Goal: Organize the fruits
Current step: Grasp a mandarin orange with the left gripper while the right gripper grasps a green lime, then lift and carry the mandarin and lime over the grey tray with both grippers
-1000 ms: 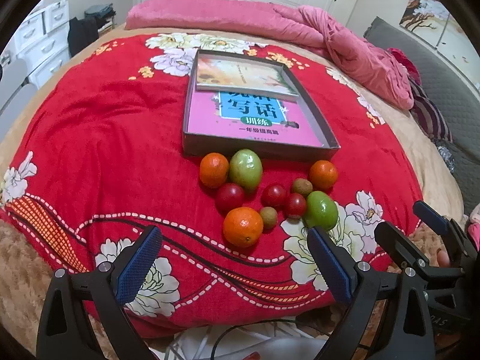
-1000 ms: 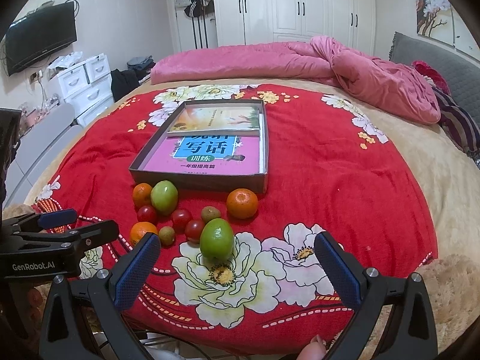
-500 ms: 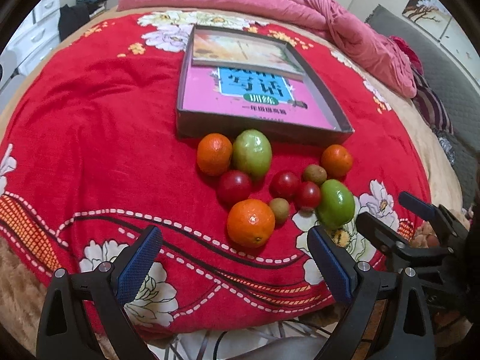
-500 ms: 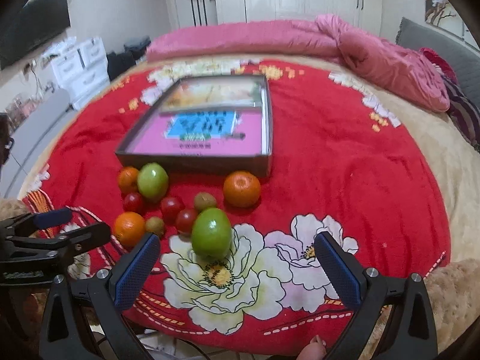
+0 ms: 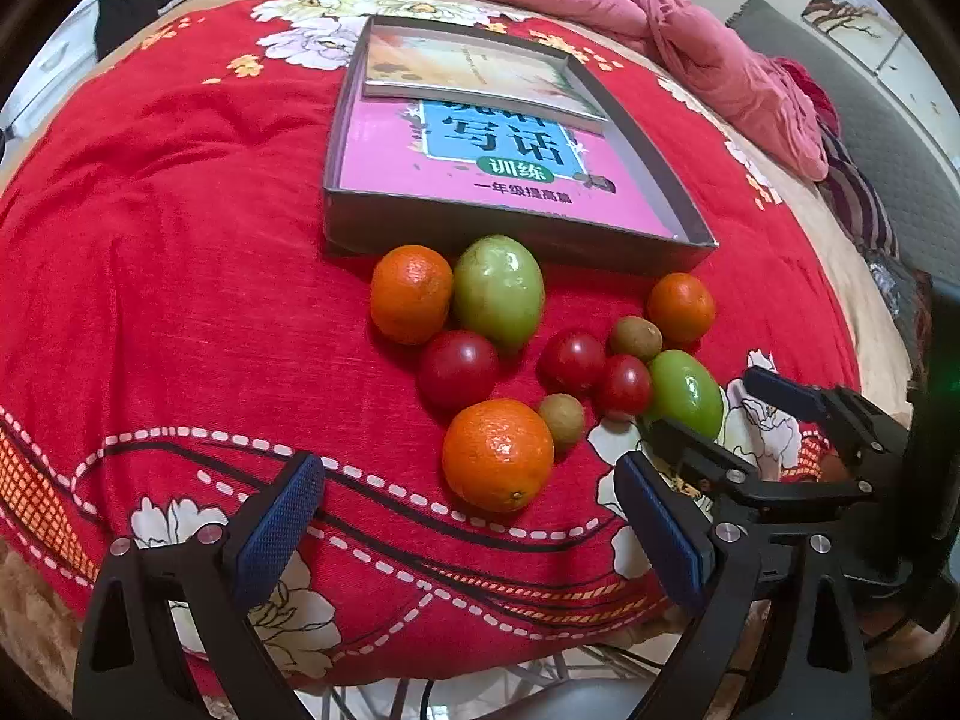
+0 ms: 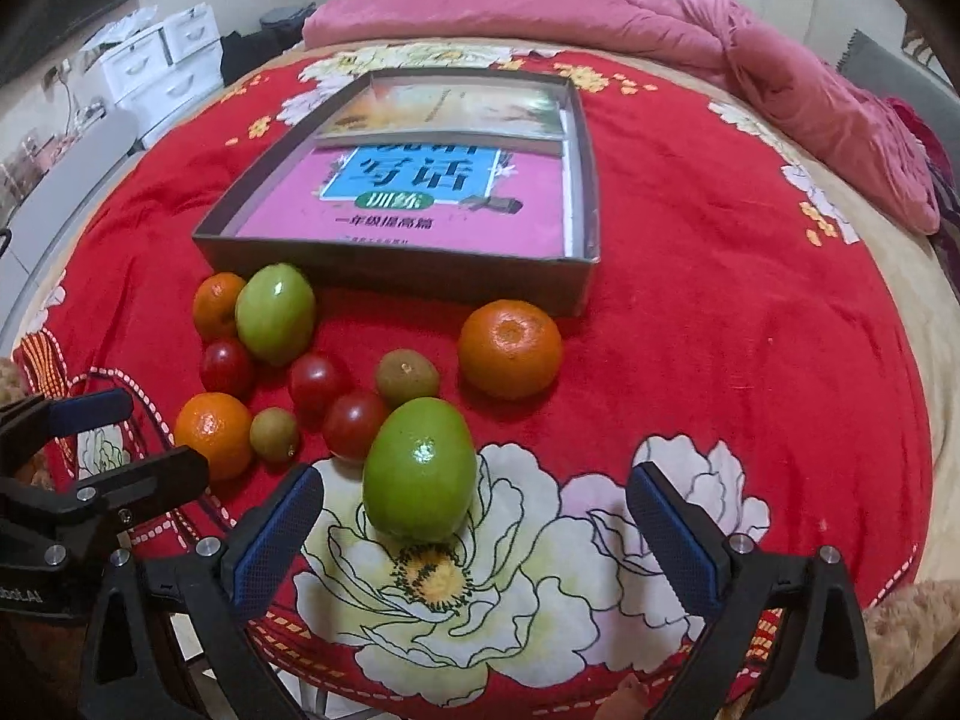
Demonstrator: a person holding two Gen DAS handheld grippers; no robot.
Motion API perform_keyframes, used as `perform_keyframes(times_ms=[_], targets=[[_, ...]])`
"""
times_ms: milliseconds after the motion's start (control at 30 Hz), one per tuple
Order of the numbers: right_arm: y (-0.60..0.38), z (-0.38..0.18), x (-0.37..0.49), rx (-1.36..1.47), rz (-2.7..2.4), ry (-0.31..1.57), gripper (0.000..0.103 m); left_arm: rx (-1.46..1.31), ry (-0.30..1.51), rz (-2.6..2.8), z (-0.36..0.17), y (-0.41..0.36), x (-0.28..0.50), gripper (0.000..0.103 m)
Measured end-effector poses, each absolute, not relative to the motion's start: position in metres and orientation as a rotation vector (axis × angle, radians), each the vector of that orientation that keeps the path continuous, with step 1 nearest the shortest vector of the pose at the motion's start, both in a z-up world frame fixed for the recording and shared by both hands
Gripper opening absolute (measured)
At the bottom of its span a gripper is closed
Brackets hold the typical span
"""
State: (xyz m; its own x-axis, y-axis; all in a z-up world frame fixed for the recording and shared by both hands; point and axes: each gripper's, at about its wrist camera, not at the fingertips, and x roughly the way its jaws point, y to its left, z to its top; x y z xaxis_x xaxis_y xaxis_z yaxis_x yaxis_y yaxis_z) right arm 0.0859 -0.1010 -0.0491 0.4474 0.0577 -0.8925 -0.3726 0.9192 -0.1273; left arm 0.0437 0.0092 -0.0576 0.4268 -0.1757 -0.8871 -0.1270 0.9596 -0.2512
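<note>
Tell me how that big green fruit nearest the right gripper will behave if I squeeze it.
The green fruit looks glossy and egg-shaped, so it may slip between flat pads. It lies free on the soft red blanket, so a nudge would probably roll it toward the red tomato beside it.

Left gripper (image 5: 471, 516) is tilting steeply downward, jaws spread wide, nothing sitting between its blue pads (image 5: 279, 525). Right gripper (image 6: 477, 531) is angling down at much the same pitch; its jaws are closing at this moment yet standing far apart, pads (image 6: 675, 543) pressing on nothing. Each tool is showing in the other's view: the right one (image 5: 798, 438) beside the left gripper's right finger, the left one (image 6: 102, 456) at the right view's left edge.
</note>
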Motion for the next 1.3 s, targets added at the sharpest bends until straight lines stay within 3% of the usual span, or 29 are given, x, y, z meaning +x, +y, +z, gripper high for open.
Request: perform_keyframes(times_ms=[67, 233, 433, 467, 533, 600, 1300], targets=[[-0.098, -0.053, 0.087, -0.319, 0.294, 1.1, 0.088, -0.298, 1.142, -0.039, -0.059, 0.008, 0.045, 0.096], [-0.095, -0.061, 0.089, -0.29, 0.344, 1.142, 0.064, -0.285, 1.165, -0.061, -0.064, 0.003, 0.049, 0.073], [-0.095, -0.067, 0.092, -0.246, 0.402, 1.174, 0.041, -0.272, 1.171, -0.084, -0.067, 0.001, 0.052, 0.063], [-0.095, -0.067, 0.091, -0.241, 0.406, 1.177, 0.041, -0.267, 1.171, -0.085, -0.068, 0.0, 0.054, 0.061], [-0.096, -0.067, 0.09, -0.226, 0.413, 1.18, 0.041, -0.265, 1.175, -0.092, -0.069, 0.0, 0.056, 0.046], [-0.099, -0.066, 0.091, -0.195, 0.419, 1.186, 0.041, -0.271, 1.183, -0.107, -0.072, 0.0, 0.059, 0.043], [-0.118, -0.035, 0.087, -0.031, 0.484, 1.1, 0.04, -0.242, 1.069, -0.134, -0.03, -0.002, 0.048, 0.042]])
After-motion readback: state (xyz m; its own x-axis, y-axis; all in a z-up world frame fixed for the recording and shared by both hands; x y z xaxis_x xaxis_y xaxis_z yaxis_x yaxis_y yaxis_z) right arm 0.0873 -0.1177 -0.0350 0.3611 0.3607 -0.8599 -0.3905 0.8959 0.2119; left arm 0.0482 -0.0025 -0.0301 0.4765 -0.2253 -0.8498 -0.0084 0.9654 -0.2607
